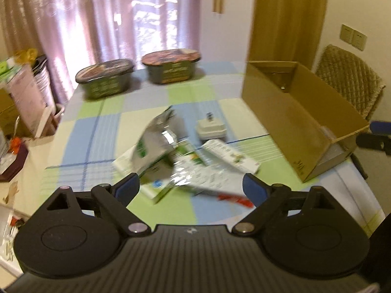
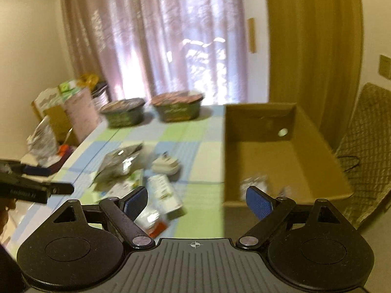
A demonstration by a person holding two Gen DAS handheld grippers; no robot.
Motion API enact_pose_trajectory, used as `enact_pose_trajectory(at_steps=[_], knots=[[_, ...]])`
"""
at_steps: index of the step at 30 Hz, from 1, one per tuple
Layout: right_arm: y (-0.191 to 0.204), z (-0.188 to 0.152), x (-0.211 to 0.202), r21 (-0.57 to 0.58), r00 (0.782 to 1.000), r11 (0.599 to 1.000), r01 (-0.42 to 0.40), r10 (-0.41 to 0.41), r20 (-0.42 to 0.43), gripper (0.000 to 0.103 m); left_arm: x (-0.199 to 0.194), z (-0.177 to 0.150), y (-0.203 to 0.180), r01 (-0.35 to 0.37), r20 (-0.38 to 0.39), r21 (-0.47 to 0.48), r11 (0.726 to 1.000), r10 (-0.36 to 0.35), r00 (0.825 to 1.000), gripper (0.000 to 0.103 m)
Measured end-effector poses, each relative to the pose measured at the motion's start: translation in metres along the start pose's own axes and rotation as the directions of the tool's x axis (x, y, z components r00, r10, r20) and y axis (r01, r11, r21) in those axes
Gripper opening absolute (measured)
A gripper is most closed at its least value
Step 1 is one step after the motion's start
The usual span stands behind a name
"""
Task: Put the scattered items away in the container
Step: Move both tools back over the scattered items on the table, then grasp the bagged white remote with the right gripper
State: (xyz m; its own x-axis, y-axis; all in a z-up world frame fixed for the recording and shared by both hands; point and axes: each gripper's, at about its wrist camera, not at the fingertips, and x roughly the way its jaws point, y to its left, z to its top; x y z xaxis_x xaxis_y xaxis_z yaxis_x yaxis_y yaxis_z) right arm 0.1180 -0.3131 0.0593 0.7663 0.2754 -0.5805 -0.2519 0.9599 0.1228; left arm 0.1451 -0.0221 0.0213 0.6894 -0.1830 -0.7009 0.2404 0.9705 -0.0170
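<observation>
A heap of scattered items lies mid-table: a crumpled silver foil pouch [image 1: 158, 136] [image 2: 119, 163], a white plug adapter [image 1: 211, 130] [image 2: 166, 166], a white-and-green carton [image 1: 232, 156] [image 2: 163, 193], a flatter green-and-white box [image 1: 151, 178] and a foil packet with a red end [image 1: 212, 183] [image 2: 154, 222]. My left gripper [image 1: 191, 186] hangs open just short of the heap, holding nothing. The open cardboard box [image 1: 281, 127] [image 2: 259, 122] stands at the right. My right gripper [image 2: 198, 201] is open over the box's near left corner. A blurred silvery item [image 2: 254, 183] lies inside.
Two lidded instant-noodle bowls [image 1: 105, 78] [image 1: 171, 66] stand at the table's far edge before a curtained window. Cluttered boxes and papers [image 1: 22, 92] crowd the left side. A quilted chair [image 1: 349, 78] stands behind the box. The checked tablecloth [image 1: 80, 146] covers the table.
</observation>
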Motion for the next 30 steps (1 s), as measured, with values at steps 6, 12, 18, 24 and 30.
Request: enact_pose_trajectory(at_steps=[6, 12, 18, 24, 30], knots=[[0.041, -0.016, 0.019, -0.109, 0.995, 0.992, -0.070, 0.061, -0.079, 0.093, -0.008, -0.017, 0.027, -0.011, -0.004, -0.020, 1.000, 0.011, 1.000, 0.092], [0.071, -0.018, 0.052, -0.274, 0.984, 0.951, -0.140, 0.102, -0.147, 0.093, 0.000, -0.027, 0.041, -0.003, -0.018, -0.013, 1.000, 0.002, 1.000, 0.092], [0.096, -0.024, 0.099, -0.450, 0.958, 0.861, -0.235, 0.128, -0.255, 0.092, 0.020, -0.035, 0.048, 0.034, -0.045, 0.047, 0.998, -0.031, 0.998, 0.092], [0.114, -0.029, 0.148, -0.556, 0.927, 0.768, -0.319, 0.130, -0.352, 0.092, 0.044, -0.038, 0.053, 0.063, -0.070, 0.111, 0.992, -0.055, 0.996, 0.092], [0.119, -0.030, 0.189, -0.588, 0.903, 0.720, -0.367, 0.123, -0.413, 0.088, 0.070, -0.039, 0.058, 0.097, -0.084, 0.127, 0.987, -0.087, 0.993, 0.092]])
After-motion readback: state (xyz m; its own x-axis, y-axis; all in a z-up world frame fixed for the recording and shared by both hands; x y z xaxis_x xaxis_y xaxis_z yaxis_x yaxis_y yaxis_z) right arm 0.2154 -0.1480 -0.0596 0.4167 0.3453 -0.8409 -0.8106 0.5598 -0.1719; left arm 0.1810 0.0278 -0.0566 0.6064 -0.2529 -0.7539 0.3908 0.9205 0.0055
